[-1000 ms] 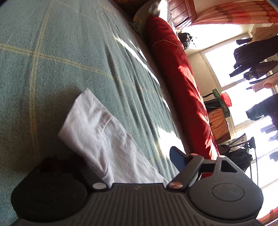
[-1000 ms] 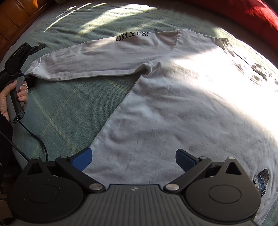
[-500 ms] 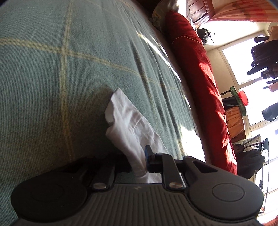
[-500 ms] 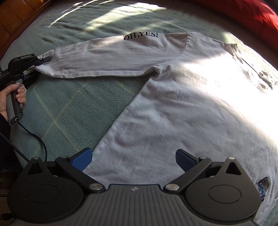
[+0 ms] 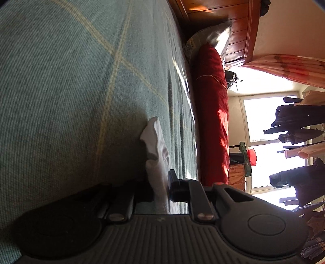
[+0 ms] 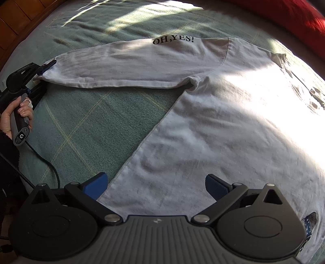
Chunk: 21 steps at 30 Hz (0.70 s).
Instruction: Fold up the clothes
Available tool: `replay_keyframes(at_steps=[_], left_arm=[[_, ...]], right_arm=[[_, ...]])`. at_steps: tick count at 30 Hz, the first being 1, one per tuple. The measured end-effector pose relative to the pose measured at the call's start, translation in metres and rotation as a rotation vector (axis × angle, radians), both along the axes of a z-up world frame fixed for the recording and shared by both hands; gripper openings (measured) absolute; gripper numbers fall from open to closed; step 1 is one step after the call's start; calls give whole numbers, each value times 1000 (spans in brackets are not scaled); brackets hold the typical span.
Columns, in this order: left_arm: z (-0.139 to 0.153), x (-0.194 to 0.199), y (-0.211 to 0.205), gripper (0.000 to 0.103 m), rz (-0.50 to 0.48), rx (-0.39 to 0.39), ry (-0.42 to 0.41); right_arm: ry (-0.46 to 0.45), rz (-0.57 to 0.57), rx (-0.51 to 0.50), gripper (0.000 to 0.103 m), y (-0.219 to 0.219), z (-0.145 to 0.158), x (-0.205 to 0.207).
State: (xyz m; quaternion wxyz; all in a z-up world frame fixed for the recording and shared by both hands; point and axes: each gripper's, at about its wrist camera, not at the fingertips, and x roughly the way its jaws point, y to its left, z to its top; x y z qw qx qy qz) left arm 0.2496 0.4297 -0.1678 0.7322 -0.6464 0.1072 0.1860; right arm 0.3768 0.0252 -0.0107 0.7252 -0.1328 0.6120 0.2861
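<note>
White cotton, a long-sleeved shirt (image 6: pixel 213 126), lies spread flat on the green checked bedspread (image 6: pixel 85 121), body toward the red bolster (image 6: pixel 294 18), one sleeve (image 6: pixel 126 65) stretched straight out from the body toward the wooden bed frame. Left gripper (image 5: pixel 160 186) sits at the far end of that sleeve, jaws closing on the cuff (image 5: pixel 156 142); the cloth is bunched between the pads and stands up in a small crest beyond them. A hand (image 6: pixel 14 117) holds its handle off the sleeve's tip. Right gripper (image 6: pixel 156 186) hangs above the shirt's hem near the side seam, pointing steeply down, jaws wide apart, nothing between them, one blue fingertip (image 6: pixel 96 184) just off the fabric edge. Judged step: sleeve fold-in across the body. To do it well, the pinch should take both layers of the cuff before any lift; the sleeve should then be carried low and across toward the shirt's chest, creasing at the shoulder seam. The open gripper could press the body down to stop the shirt from dragging over the bedspread.
</note>
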Motion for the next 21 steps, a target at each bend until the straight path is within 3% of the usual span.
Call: replay_keyframes(at_steps=[10, 16, 21], left_arm=[[29, 15, -8, 6, -35, 89, 116], [69, 35, -19, 6, -82, 148, 63], [101, 71, -43, 6, -186, 205, 57]], right_arm=[[-9, -48, 21, 103, -18, 2, -2], [-7, -103, 41, 103, -41, -1, -7], [-15, -155, 85, 103, -61, -4, -13]])
